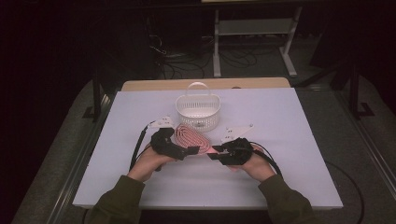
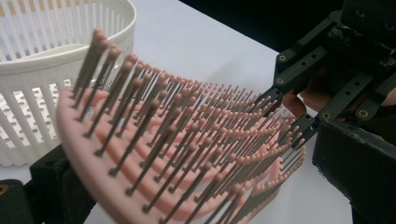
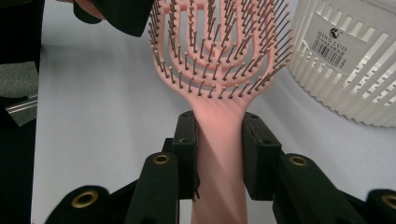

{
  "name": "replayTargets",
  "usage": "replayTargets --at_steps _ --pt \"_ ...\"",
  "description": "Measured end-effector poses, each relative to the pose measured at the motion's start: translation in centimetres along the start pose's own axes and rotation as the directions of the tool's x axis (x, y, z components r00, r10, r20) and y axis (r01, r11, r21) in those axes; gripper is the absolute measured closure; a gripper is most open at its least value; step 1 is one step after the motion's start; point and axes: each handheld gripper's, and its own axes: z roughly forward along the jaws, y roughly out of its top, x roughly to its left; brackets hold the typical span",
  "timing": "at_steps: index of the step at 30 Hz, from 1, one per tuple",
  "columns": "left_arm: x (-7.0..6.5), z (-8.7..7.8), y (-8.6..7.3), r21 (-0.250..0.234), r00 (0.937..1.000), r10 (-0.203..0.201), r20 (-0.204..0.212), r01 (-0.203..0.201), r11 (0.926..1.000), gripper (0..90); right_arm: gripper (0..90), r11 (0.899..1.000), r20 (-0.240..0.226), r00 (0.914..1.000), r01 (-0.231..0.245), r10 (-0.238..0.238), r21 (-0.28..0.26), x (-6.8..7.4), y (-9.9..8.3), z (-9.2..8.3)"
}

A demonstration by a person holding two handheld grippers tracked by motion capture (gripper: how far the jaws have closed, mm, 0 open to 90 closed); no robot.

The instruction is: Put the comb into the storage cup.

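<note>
Nearest in the high view, two olive sleeves (image 1: 116, 200) come in from the bottom edge, each hand holding a black gripper over the pale table (image 1: 289, 140).

The right gripper (image 3: 218, 154) has its jaws pinching the handle of a pink brush (image 3: 219, 70); in the right gripper view the handle runs straight up between the two black pads, which press on it from either side. In the high view this gripper (image 1: 215, 155) sits right of centre, with its cable looping off to the right.

The left gripper (image 1: 190, 151) lies left of centre, reaching right toward the brush (image 1: 191, 137). In the left gripper view the brush head (image 2: 187, 154) is tilted across the frame, bristles up and toward the camera, with one dark jaw under its near left edge and the other at the lower right. Whether these jaws actually clamp the head I cannot tell. The right gripper (image 2: 303, 116) shows beyond, at the handle end.

The brush is held between the two grippers, just above the table's middle.

Just beyond it stands a white slotted basket (image 1: 198, 112), handle upright, near the table's far edge.
</note>
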Motion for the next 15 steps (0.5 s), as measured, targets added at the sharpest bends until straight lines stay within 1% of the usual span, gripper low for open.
replayTargets --at_steps 2,4,8,15 --pt "0.00 0.03 -0.02 0.004 1.0000 -0.002 0.001 0.002 1.0000 1.4 69.2 1.000 0.002 1.0000 -0.001 0.001 -0.002 0.00 0.00 0.01" --pt "0.03 0.01 -0.02 0.005 1.0000 -0.007 -0.004 0.007 1.0000 4.8 69.2 1.000 0.002 1.0000 0.002 -0.002 -0.005 0.01 0.00 0.03" --pt "0.16 -0.10 -0.05 0.001 0.9996 -0.029 -0.003 0.029 0.9996 8.1 69.2 1.000 0.007 1.0000 0.006 -0.006 -0.008 0.03 0.00 0.04" --pt "0.11 -0.13 -0.05 0.003 0.9995 -0.031 0.002 0.031 0.9995 14.7 69.2 1.000 0.023 0.9996 0.016 -0.015 -0.004 0.15 0.00 0.11"
